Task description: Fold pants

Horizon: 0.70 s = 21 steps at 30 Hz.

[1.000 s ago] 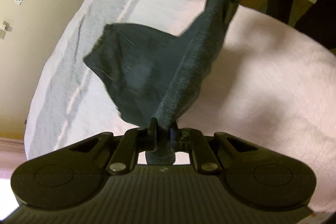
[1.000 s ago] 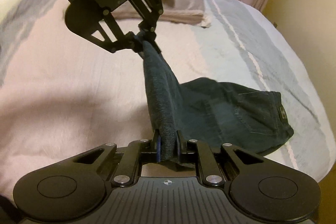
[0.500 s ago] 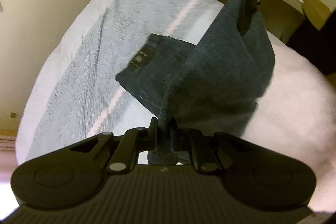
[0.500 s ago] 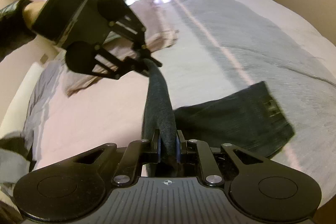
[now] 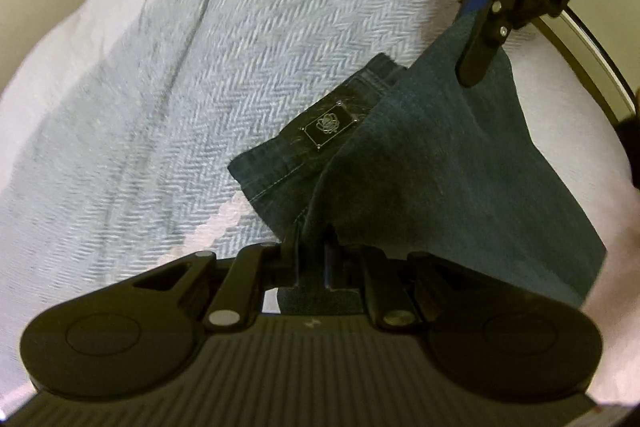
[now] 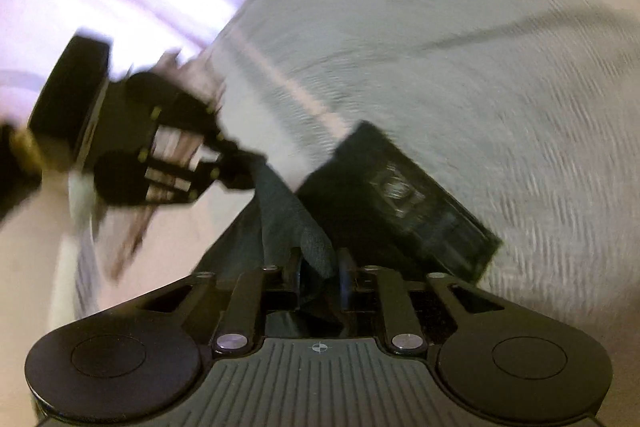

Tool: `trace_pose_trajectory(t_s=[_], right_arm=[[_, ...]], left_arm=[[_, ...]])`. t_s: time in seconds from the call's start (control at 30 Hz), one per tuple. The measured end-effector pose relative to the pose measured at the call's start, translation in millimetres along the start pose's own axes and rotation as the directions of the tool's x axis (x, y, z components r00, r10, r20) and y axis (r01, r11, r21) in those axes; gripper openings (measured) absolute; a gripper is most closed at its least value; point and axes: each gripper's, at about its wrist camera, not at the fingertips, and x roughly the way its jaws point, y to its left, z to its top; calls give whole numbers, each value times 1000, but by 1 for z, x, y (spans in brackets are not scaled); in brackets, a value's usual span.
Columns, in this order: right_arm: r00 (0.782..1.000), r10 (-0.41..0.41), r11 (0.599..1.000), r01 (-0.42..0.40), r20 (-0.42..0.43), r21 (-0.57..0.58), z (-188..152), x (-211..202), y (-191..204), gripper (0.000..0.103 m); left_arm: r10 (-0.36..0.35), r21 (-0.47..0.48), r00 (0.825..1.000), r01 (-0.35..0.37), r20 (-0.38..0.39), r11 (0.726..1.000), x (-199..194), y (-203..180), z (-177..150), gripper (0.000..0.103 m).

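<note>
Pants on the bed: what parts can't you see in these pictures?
- Left wrist view: the waistband patch shows a design too small to read.
- Left wrist view: the folded-over leg covers most of the pants.
- Right wrist view: motion blur smears the left gripper and the bedspread.

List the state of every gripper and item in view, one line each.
left gripper: shut on the pants hem.
right gripper: shut on the pants hem.
pants: dark denim, hem end lifted between the grippers and draped over the waistband end.
waistband patch: facing up, uncovered.
bedspread: spread under the pants, slightly wrinkled.
</note>
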Motion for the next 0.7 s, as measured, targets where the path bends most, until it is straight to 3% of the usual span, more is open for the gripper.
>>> trace_pose_trajectory(t_s=[0.1, 0.2, 0.27, 0.3, 0.5, 0.6, 0.7], right_arm=[[998, 9, 997, -13, 56, 73, -15, 0, -17, 35], [994, 7, 995, -17, 111, 94, -28, -3, -17, 34], [991, -8, 990, -12, 134, 141, -32, -7, -20, 17], [989, -13, 985, -12, 144, 170, -32, -8, -23, 15], [983, -41, 979, 4, 177, 205, -23, -10, -38, 10], [987, -68, 972, 32, 145, 234, -21, 5, -58, 10], [989, -81, 963, 45, 126, 267, -26, 13, -75, 10]], left_arm=[[-16, -38, 1000, 17, 24, 999, 6, 4, -1, 8], [-30, -67, 999, 32, 39, 997, 9, 8, -1, 8], [-36, -72, 999, 38, 40, 997, 8, 9, -1, 8], [-38, -75, 998, 41, 41, 996, 11, 11, 1, 8], [-50, -104, 998, 54, 41, 993, 36, 29, 17, 8], [-63, -133, 998, 67, 30, 989, 62, 34, 22, 10], [-30, -213, 999, 38, 41, 976, 76, 44, 21, 34]])
